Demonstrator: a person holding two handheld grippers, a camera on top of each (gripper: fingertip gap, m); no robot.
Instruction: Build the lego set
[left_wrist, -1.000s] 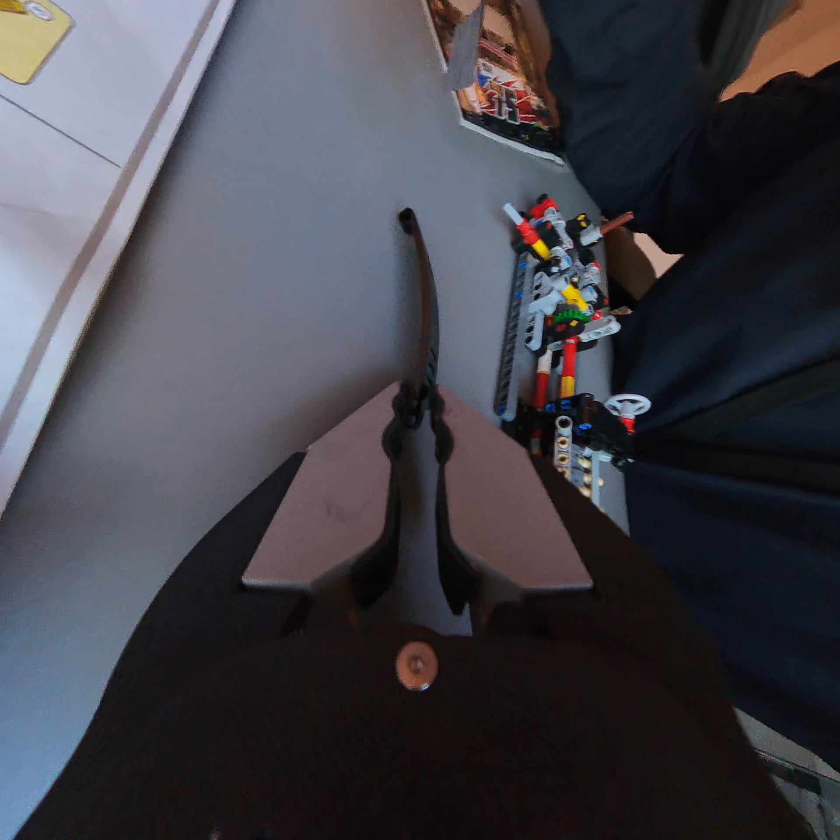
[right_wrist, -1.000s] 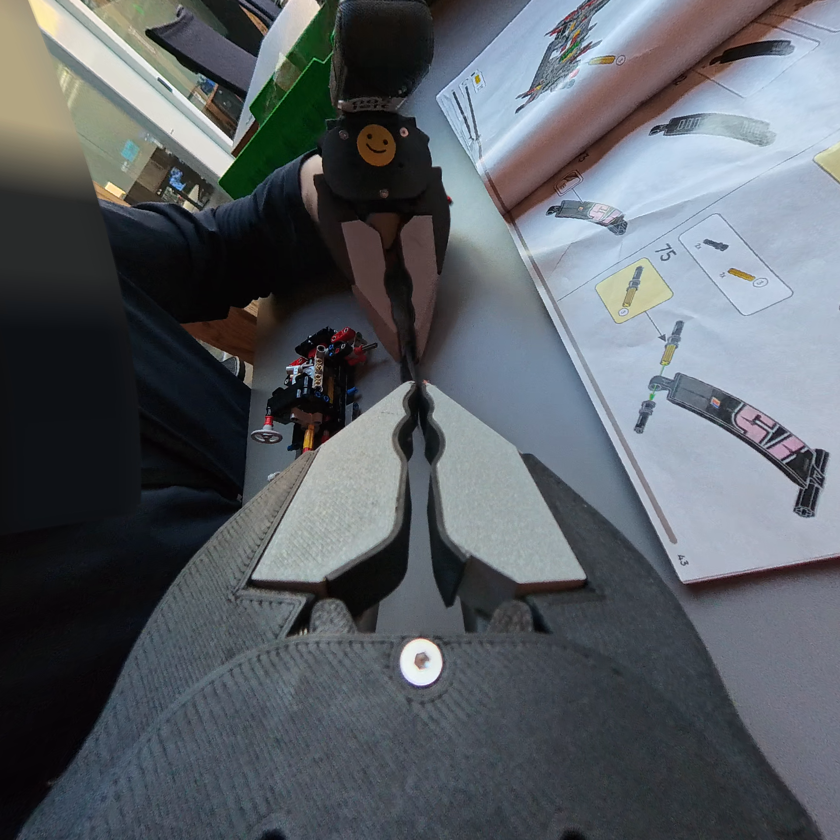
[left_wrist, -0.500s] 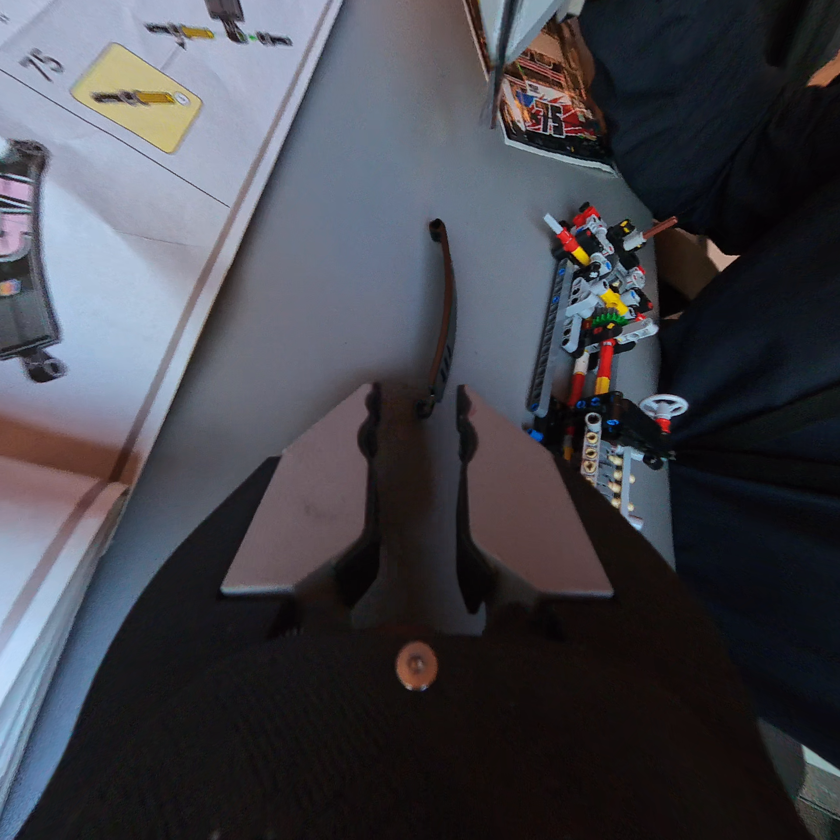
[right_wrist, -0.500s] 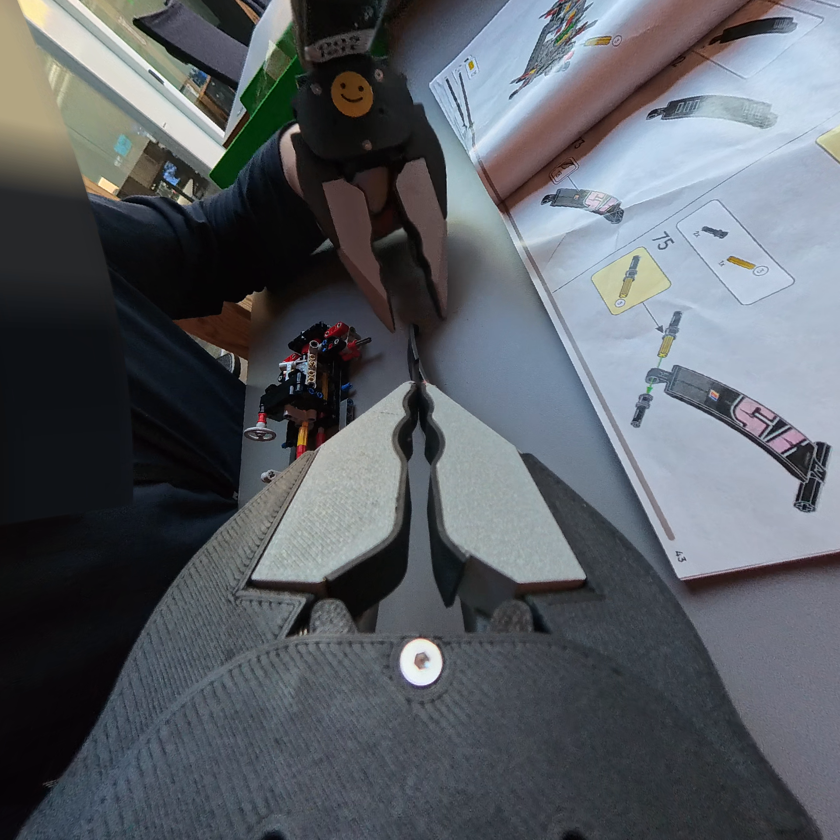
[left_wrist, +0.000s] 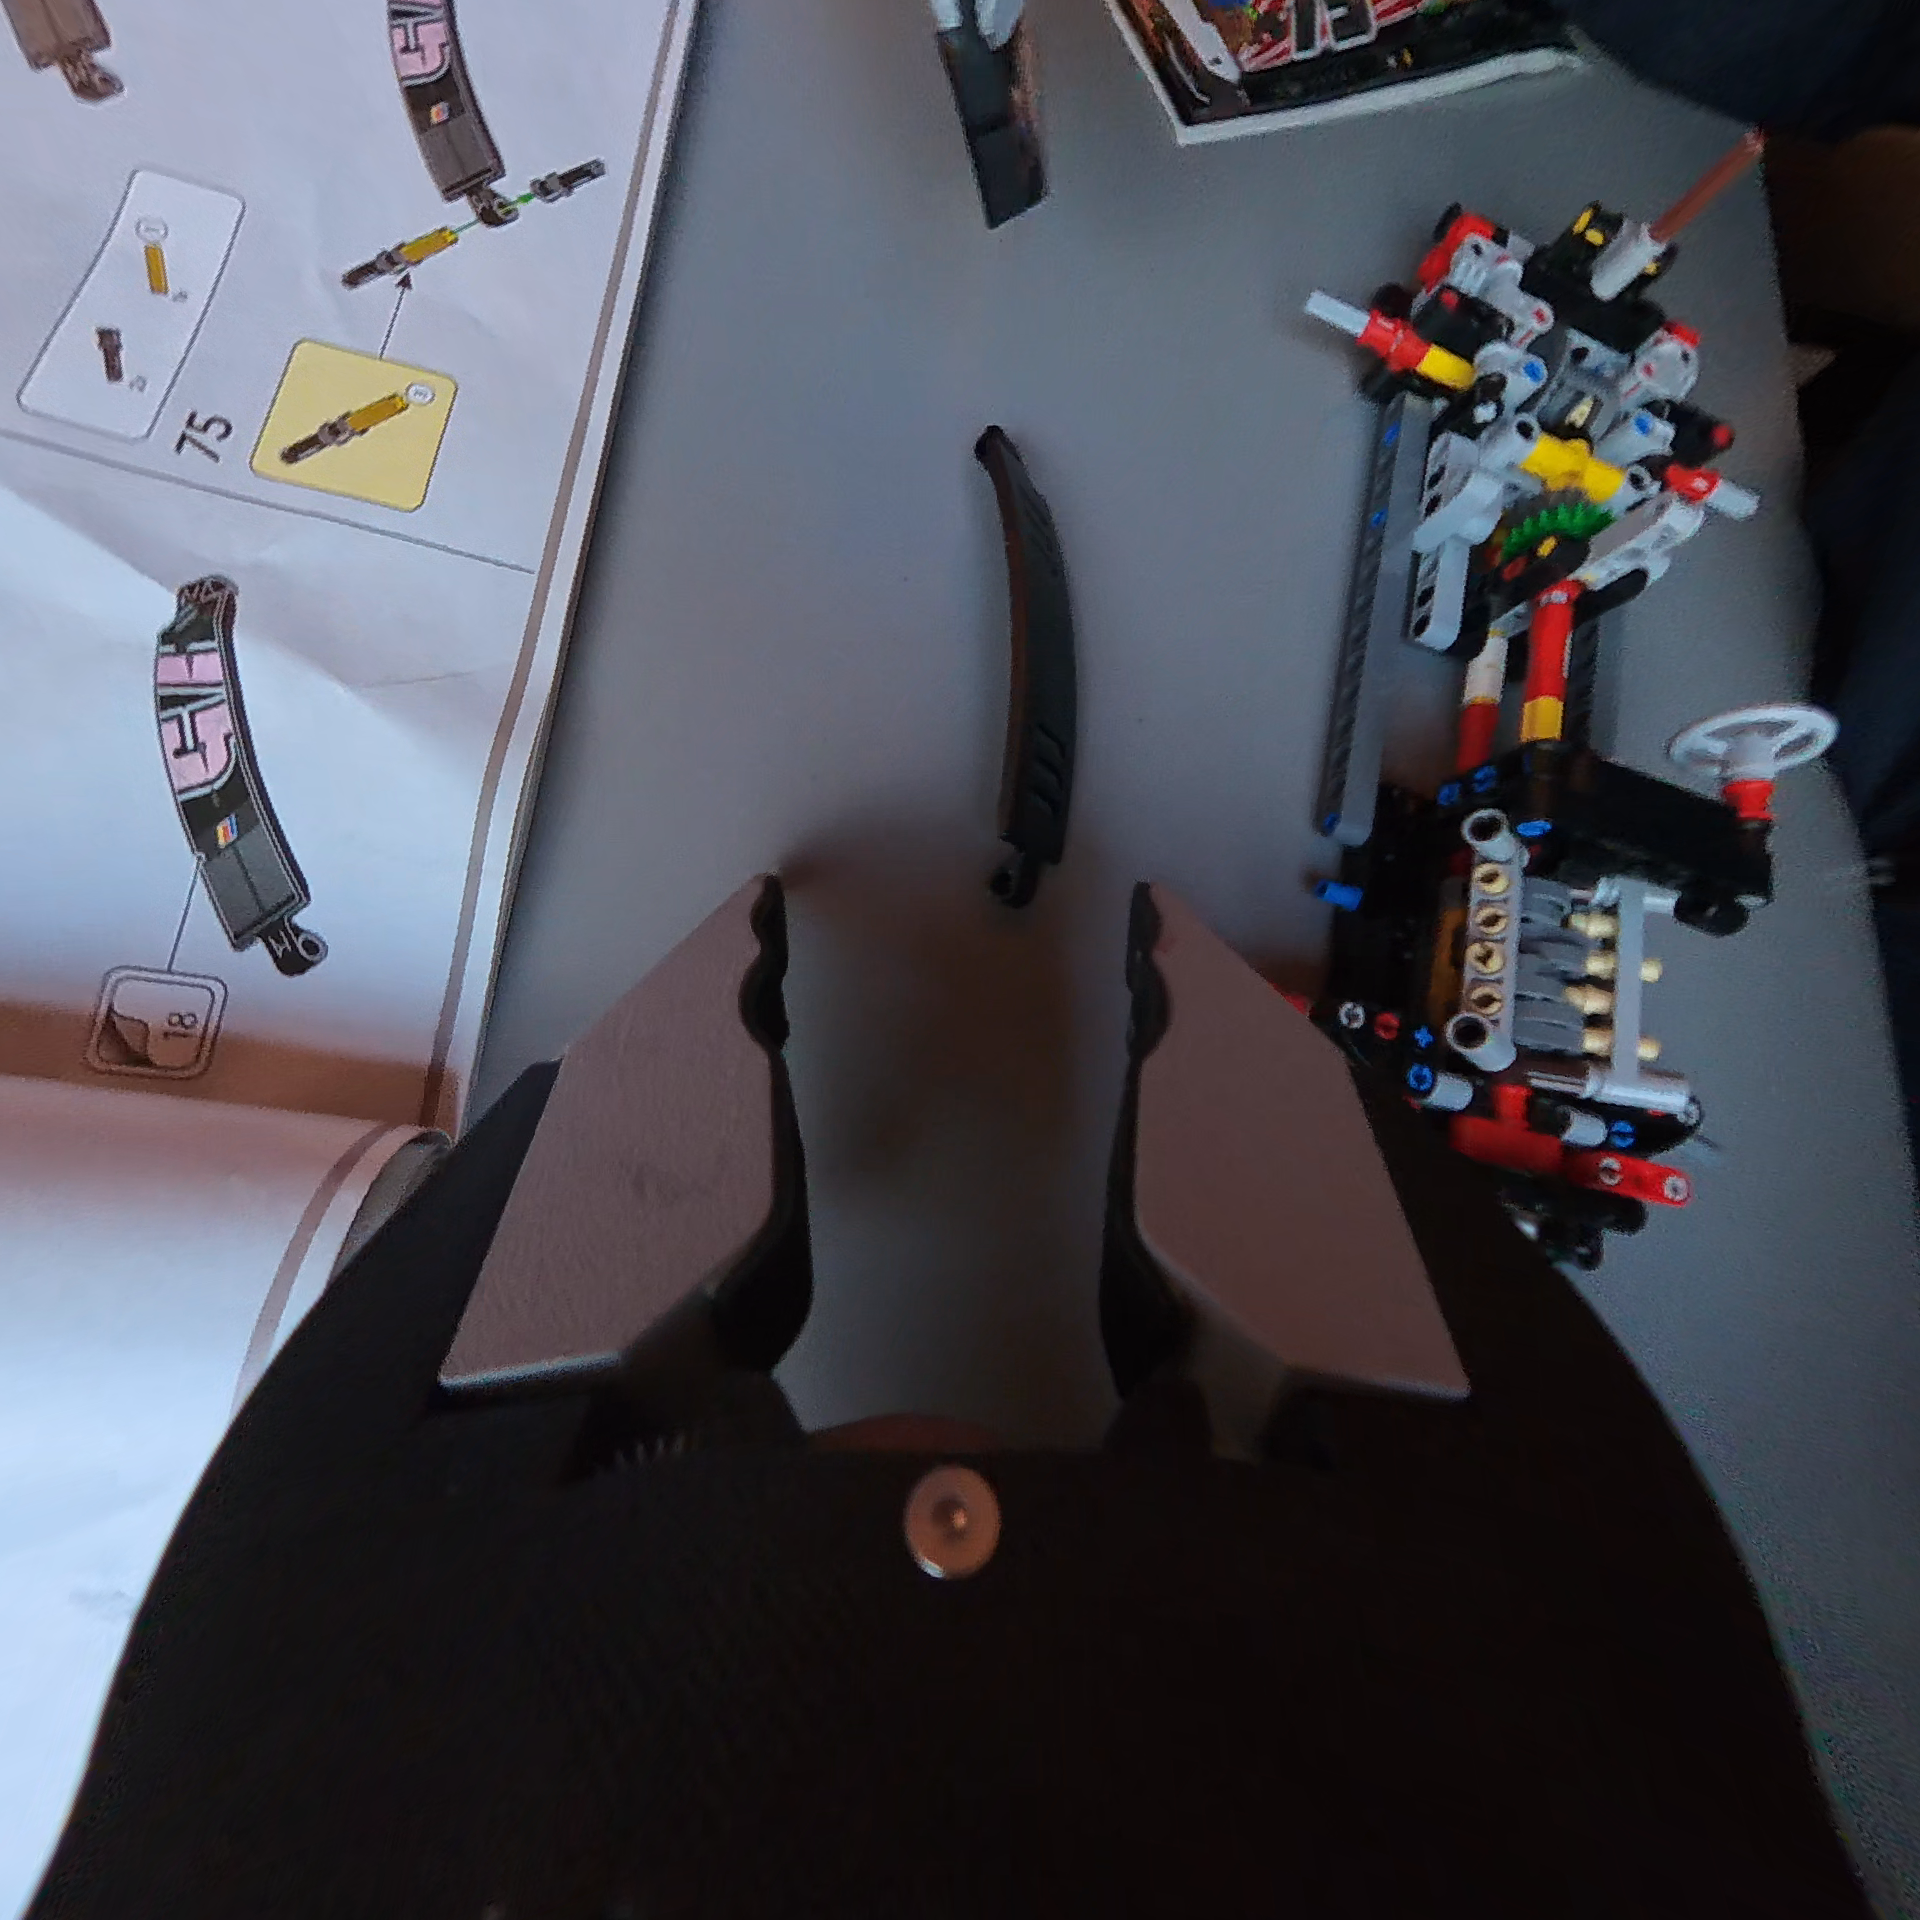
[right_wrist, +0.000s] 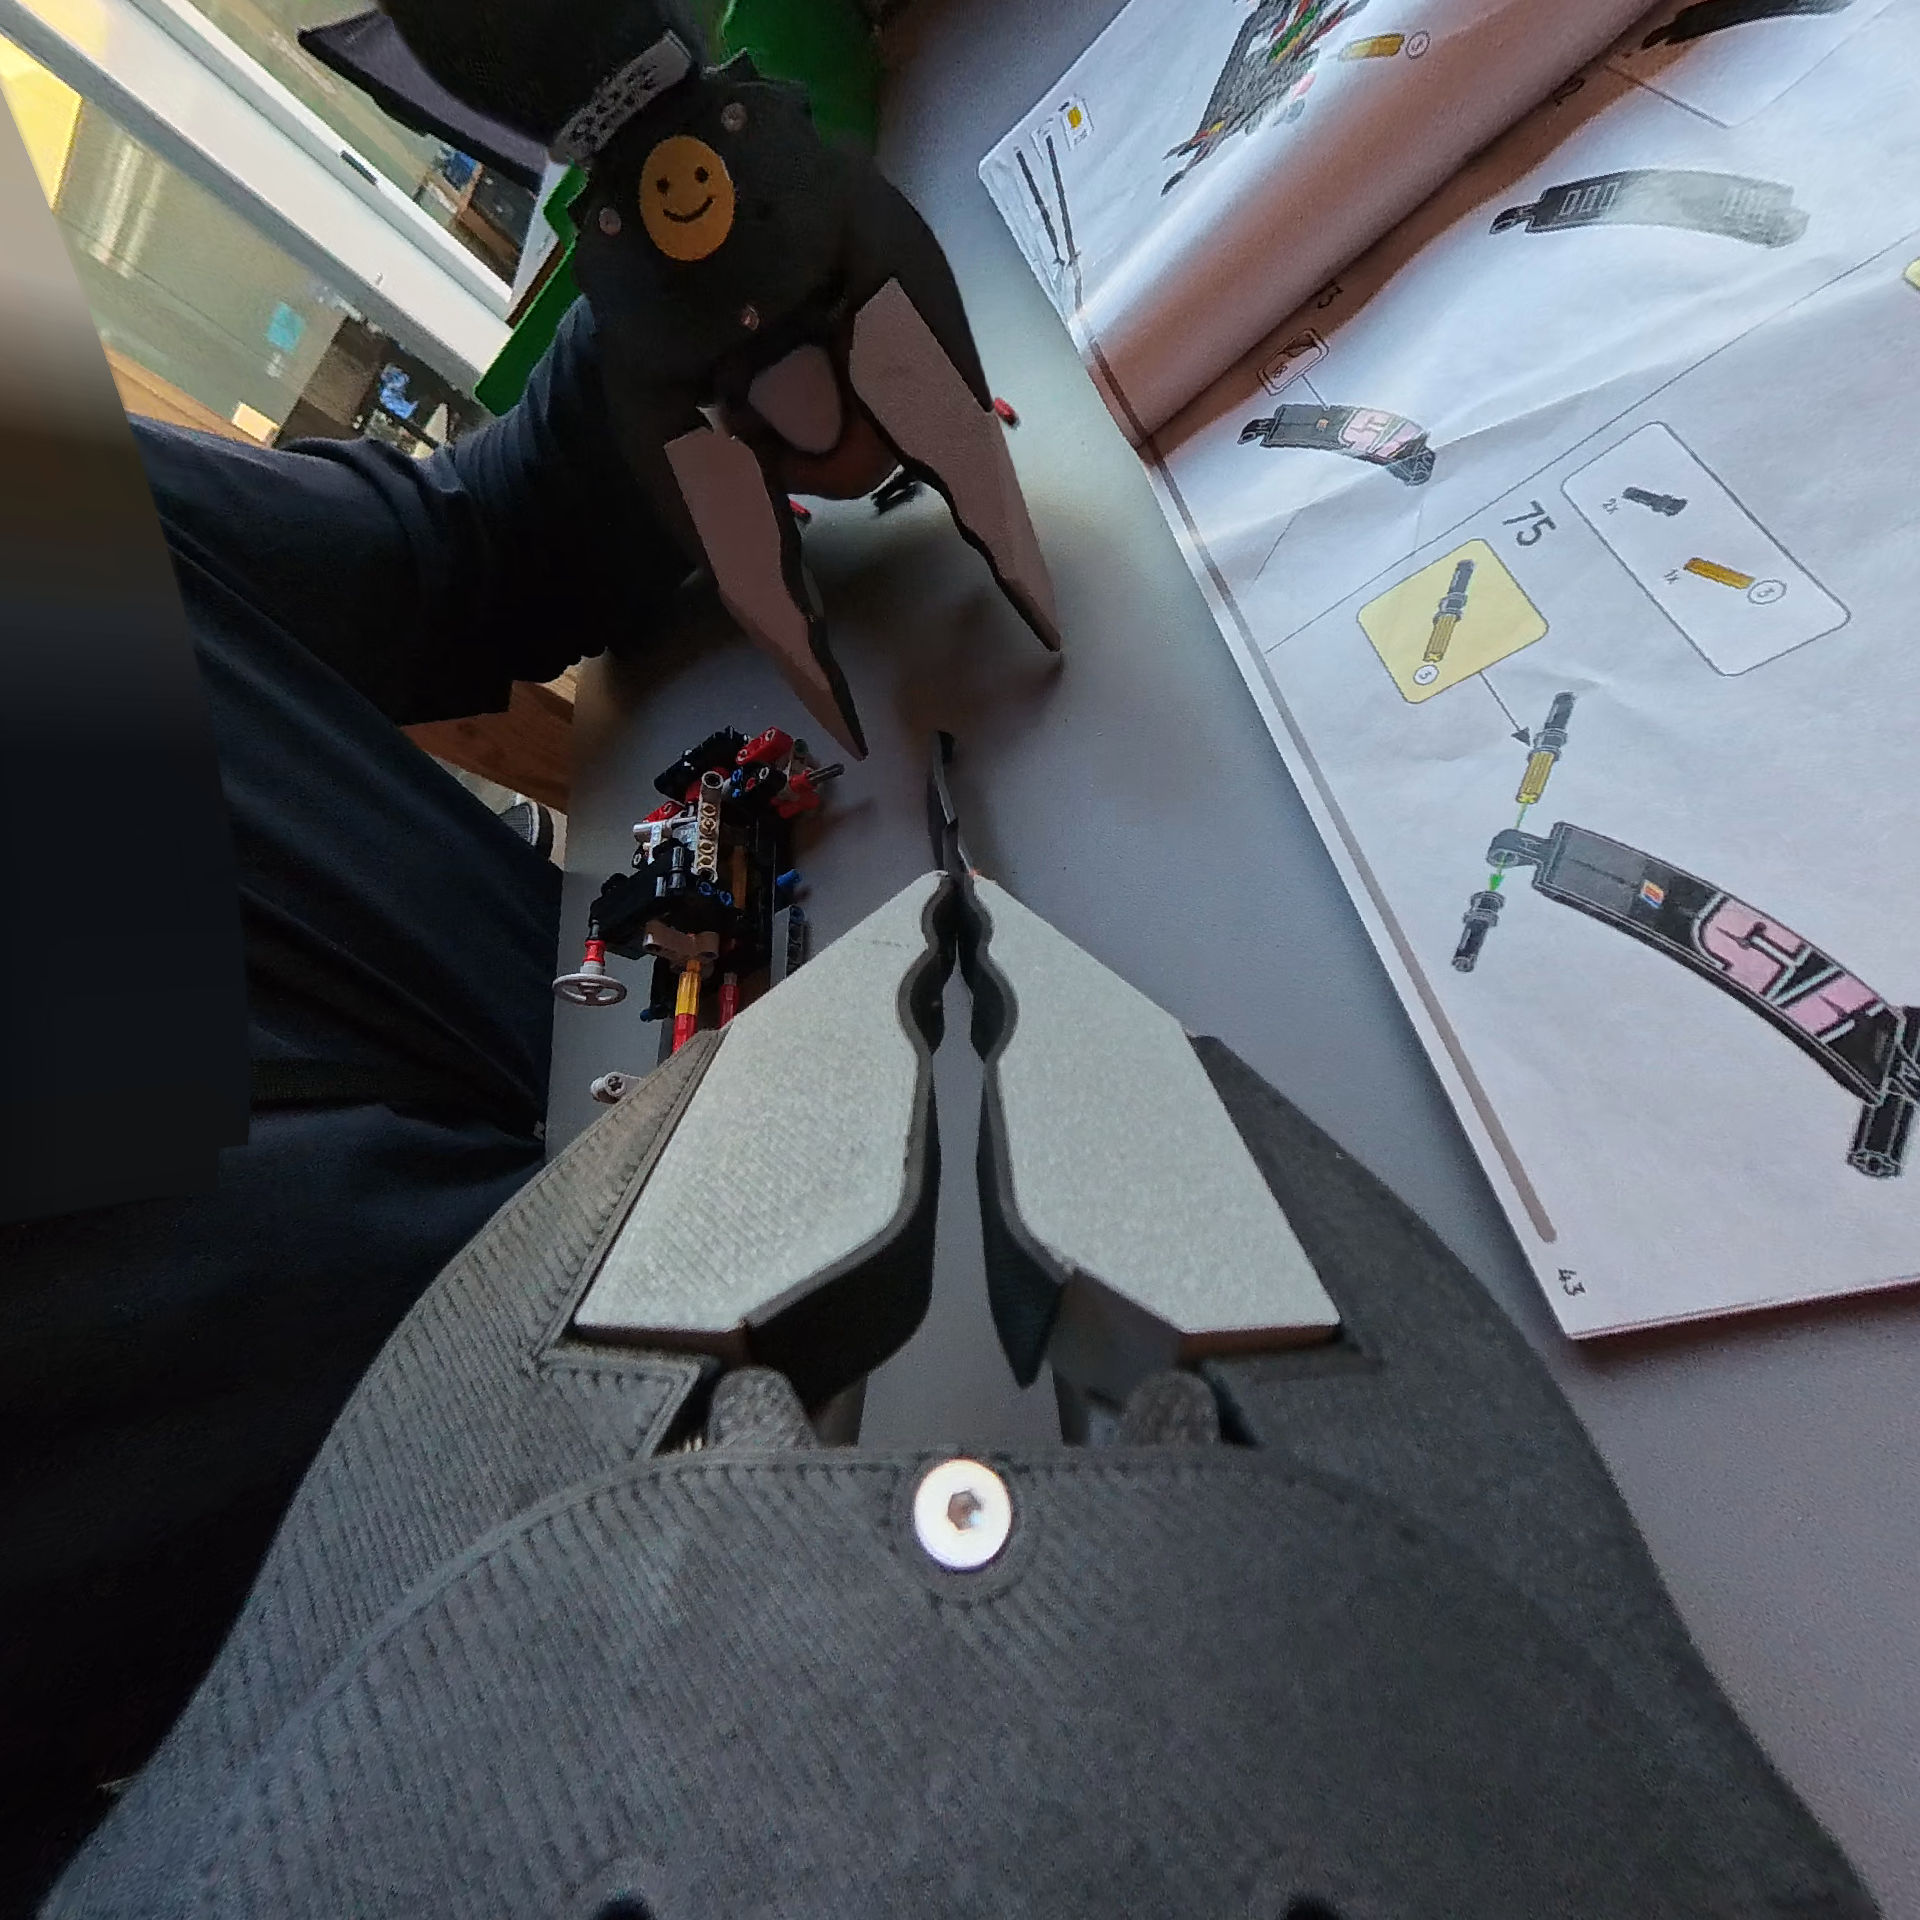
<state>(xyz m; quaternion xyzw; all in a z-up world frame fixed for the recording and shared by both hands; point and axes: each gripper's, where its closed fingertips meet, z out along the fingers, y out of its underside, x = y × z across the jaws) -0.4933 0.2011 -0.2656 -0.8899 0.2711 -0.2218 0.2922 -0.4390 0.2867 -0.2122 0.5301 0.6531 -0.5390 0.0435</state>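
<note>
The left gripper (left_wrist: 956, 899) stood with its jaws wide apart and nothing between them, poised over the grey table (left_wrist: 831, 416). Just beyond its fingertips, toward twelve o'clock, a curved black panel piece (left_wrist: 1034, 665) stood on its edge on the table, its small eyelet end nearest the jaws but touching neither finger. At about two o'clock from that gripper sat a partly built brick model (left_wrist: 1538, 727), black with red, yellow, grey and blue parts and a small white steering wheel. At ten o'clock lay an open instruction booklet (left_wrist: 260, 520) with drawings of a curved black-and-pink piece, and a second printed sheet (left_wrist: 1351, 62) lay at one o'clock near the far edge. In the right wrist view, the right gripper (right_wrist: 958, 891) had its jaws closed, the tips pinched on the far end of the same curved black panel piece (right_wrist: 943, 805), which ran away from it toward twelve o'clock. The left gripper (right_wrist: 956, 696) faced it from beyond the piece, fingers spread to either side of the piece's other end, a yellow smiley sticker (right_wrist: 686, 197) on its body. The model (right_wrist: 707, 883) lay at ten o'clock, the booklet (right_wrist: 1558, 520) at two o'clock, and a dark sleeve (right_wrist: 416, 540) reached in from nine o'clock.
</note>
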